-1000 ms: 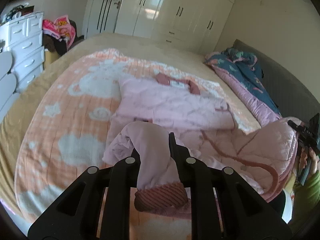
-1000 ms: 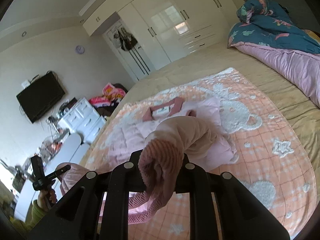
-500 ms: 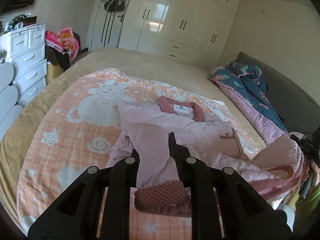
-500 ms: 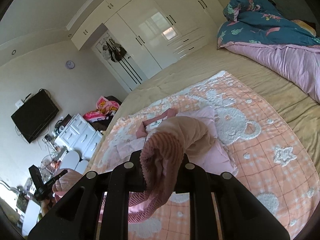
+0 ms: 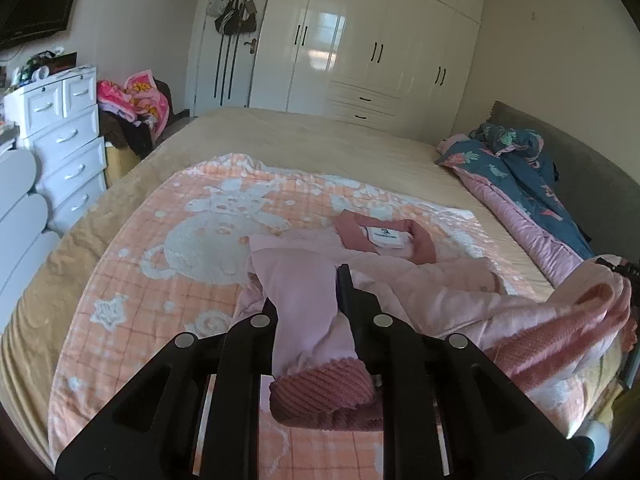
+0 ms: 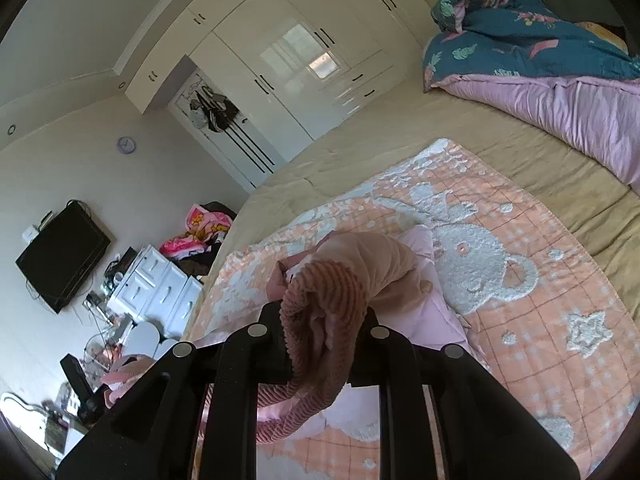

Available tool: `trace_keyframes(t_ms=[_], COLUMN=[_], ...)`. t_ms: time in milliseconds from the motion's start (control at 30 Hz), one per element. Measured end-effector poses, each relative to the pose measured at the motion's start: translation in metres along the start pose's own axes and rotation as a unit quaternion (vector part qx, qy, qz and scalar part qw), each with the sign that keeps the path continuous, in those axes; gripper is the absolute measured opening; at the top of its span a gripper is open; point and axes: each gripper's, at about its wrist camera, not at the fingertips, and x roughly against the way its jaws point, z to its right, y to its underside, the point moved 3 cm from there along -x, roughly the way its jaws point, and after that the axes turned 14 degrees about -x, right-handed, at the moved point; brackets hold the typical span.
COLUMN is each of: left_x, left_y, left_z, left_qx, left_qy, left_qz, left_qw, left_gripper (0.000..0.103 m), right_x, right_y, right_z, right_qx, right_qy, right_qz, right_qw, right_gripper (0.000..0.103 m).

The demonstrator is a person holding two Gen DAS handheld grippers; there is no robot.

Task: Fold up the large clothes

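A pale pink padded jacket (image 5: 420, 280) with dark pink ribbed trim lies on an orange bear-pattern blanket (image 5: 160, 264) on the bed, collar and label (image 5: 386, 237) at the far side. My left gripper (image 5: 306, 300) is shut on a jacket sleeve, whose ribbed cuff (image 5: 320, 388) hangs over the jaws. My right gripper (image 6: 324, 312) is shut on the ribbed hem (image 6: 320, 300), bunched and lifted above the blanket (image 6: 540, 320). The right gripper shows at the right edge of the left wrist view (image 5: 624, 276), holding the hem up.
A blue and pink quilt (image 5: 520, 184) lies along the bed's right side by the grey headboard (image 5: 580, 148). White drawers (image 5: 64, 140) and a clothes pile (image 5: 132, 100) stand left of the bed. White wardrobes (image 5: 380, 48) fill the far wall. A TV (image 6: 60, 256) hangs on the wall.
Both grippers have moved forward toward the collar, carrying the sleeve and hem over the jacket body. The jacket has folded up shorter. Both grips are unchanged.
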Motion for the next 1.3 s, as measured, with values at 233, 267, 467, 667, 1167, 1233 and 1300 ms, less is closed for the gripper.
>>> trace_keyframes(t_ms=[233, 267, 467, 667, 1167, 1233, 1300], left_x=[-0.024, -0.028, -0.061, -0.097, -0.137, -0.127, -0.109], left_y=[-0.004, -0.005, -0.008, -0.018, -0.024, -0.028, -0.034], left_z=[-0.007, -0.008, -0.017, -0.023, -0.021, -0.02, -0.017], left_qx=[-0.001, 0.001, 0.016, 0.03, 0.055, 0.065, 0.04], left_qy=[-0.015, -0.017, -0.026, -0.025, -0.009, 0.013, -0.029], left_qz=[-0.003, -0.004, -0.019, -0.045, -0.067, -0.041, -0.013], left_qw=[0.9999, 0.9998, 0.9993, 0.9982, 0.9962, 0.9969, 0.9987], left_gripper=[0.011, 0.011, 0.012, 0.013, 0.046, 0.094, 0.095], right_x=[-0.028, -0.034, -0.066, -0.079, -0.146, -0.149, -0.151], right_y=[-0.014, -0.017, -0.034, -0.05, 0.001, 0.005, 0.008], right_z=[0.004, 0.005, 0.02, 0.029, 0.102, 0.102, 0.099], right_qx=[-0.014, -0.018, -0.062, -0.108, 0.004, 0.016, 0.032], right_qy=[0.007, 0.01, -0.003, -0.059, 0.117, 0.117, 0.123], right_qz=[-0.006, -0.008, -0.04, -0.034, -0.062, -0.059, -0.053], right_qw=[1.0, 1.0, 0.997, 0.992, 0.991, 0.991, 0.991], right_gripper=[0.016, 0.016, 0.029, 0.072, 0.083, 0.083, 0.083])
